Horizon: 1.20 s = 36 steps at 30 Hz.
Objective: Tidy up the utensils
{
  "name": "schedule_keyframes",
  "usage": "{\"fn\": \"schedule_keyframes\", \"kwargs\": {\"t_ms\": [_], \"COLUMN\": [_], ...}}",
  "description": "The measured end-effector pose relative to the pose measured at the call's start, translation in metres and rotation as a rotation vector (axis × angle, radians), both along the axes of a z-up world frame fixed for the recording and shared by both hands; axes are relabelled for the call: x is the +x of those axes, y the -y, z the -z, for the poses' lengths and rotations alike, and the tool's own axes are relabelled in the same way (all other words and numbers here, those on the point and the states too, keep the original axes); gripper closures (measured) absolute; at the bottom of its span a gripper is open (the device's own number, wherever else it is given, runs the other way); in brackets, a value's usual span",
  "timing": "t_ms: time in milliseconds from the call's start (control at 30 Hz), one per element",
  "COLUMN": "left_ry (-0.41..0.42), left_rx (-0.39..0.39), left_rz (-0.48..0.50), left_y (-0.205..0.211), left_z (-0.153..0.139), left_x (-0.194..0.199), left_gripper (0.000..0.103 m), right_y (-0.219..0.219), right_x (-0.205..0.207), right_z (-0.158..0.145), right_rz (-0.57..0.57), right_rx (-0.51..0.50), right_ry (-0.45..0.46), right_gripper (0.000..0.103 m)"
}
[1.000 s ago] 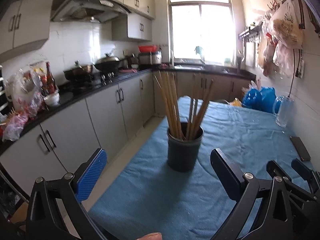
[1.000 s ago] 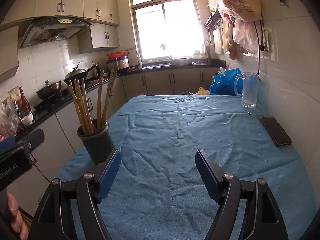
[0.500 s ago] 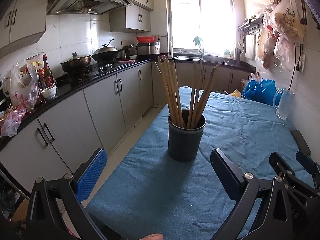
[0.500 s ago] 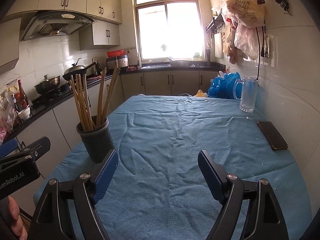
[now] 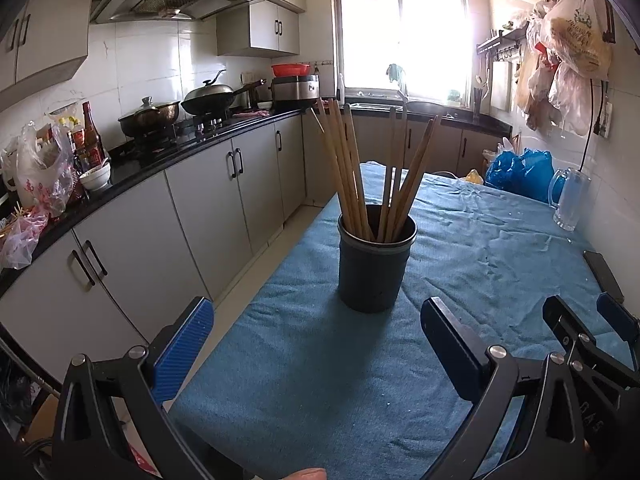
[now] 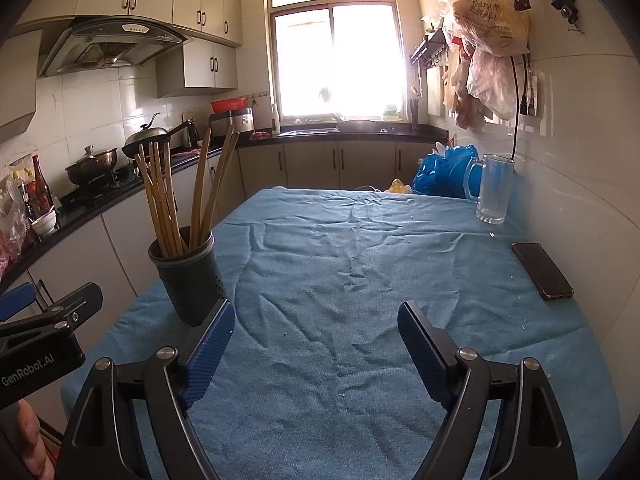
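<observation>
Holder point(image 5: 374, 270) with chopsticks point(image 5: 352, 168) stands centre frame on the desk point(image 5: 320, 380). Left gripper point(image 5: 314, 336) and right gripper point(image 6: 316, 338): fingers apart, empty; the right's just widened.

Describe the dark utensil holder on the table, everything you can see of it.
The utensil holder is a dark, round cup, plastic by its look, with a paler band under its rim and small holes low on its side. It stands upright on the blue tablecloth near the table's counter-side edge. Long wooden chopsticks lean inside it in two fanned bunches. Neither gripper touches it.
</observation>
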<state>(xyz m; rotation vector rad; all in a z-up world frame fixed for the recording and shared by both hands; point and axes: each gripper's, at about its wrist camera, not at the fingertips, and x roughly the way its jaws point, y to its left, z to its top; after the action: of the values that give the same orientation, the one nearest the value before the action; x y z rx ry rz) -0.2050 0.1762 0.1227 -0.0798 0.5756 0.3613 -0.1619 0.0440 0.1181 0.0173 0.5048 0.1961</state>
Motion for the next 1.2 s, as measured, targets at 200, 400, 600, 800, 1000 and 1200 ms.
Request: {"fn": "schedule_keyframes", "kwargs": {"t_ms": [200, 400, 600, 800, 1000, 1200], "left_ry": [-0.007, -0.014, -0.025, -0.035, -0.038, -0.044], "left_rx": [-0.004, -0.007, -0.006, -0.013, -0.014, -0.019], "left_rz": [-0.005, -0.002, -0.004, -0.005, -0.006, -0.005], "left_y": [-0.003, -0.004, -0.005, -0.006, -0.007, -0.009], "left_z": [0.004, 0.005, 0.009, 0.011, 0.012, 0.014], "left_x": [-0.001, -0.001, 0.001, 0.002, 0.002, 0.003], "left_gripper": [0.000, 0.000, 0.000, 0.000, 0.000, 0.000], "right_y": [-0.001, -0.004, -0.004, -0.006, -0.007, -0.009], "right_x": [0.000, 0.000, 0.000, 0.000, -0.001, -0.001], "right_z": [0.001, 0.003, 0.003, 0.006, 0.006, 0.008], "right_rz": [-0.002, -0.004, -0.005, -0.007, -0.007, -0.006], "right_rx": [-0.003, -0.008, -0.009, -0.013, -0.016, -0.019], "right_ry": [-0.002, -0.003, -0.005, -0.009, -0.007, 0.000], "right_gripper": [0.015, 0.015, 0.014, 0.014, 0.014, 0.013]}}
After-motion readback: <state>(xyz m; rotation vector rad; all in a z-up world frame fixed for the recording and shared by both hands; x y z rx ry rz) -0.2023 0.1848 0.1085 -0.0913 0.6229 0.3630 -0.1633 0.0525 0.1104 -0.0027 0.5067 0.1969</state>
